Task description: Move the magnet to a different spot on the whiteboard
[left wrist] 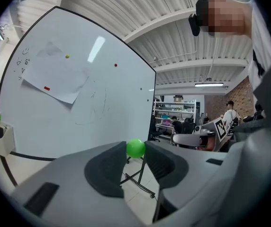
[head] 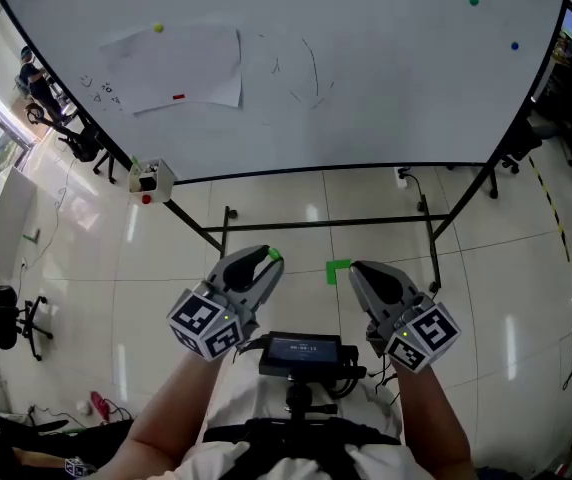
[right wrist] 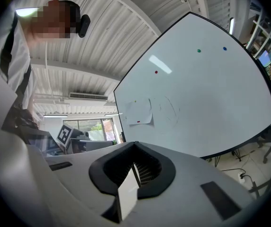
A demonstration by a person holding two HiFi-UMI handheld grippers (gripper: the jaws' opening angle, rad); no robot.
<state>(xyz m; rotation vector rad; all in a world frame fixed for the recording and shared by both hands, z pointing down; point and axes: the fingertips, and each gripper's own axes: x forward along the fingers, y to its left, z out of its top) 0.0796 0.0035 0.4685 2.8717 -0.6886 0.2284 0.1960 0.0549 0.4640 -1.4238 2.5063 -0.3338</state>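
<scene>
One whiteboard (head: 366,88) bears four magnets (right wrist: 198,50); left gripper (head: 270,260) pinches a fifth magnet (left wrist: 135,148)

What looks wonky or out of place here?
The sheet of paper on the whiteboard hangs crooked under a yellow magnet, its bottom edge bowed. A green magnet is off the board too, pinched at the jaw tips of the left gripper.

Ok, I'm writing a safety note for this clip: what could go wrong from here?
The small green ball magnet is pinched only at the tips of the left gripper, so it might slip and drop to the tiled floor. Pressed on near the white paper sheet, it could shift that sheet.
</scene>
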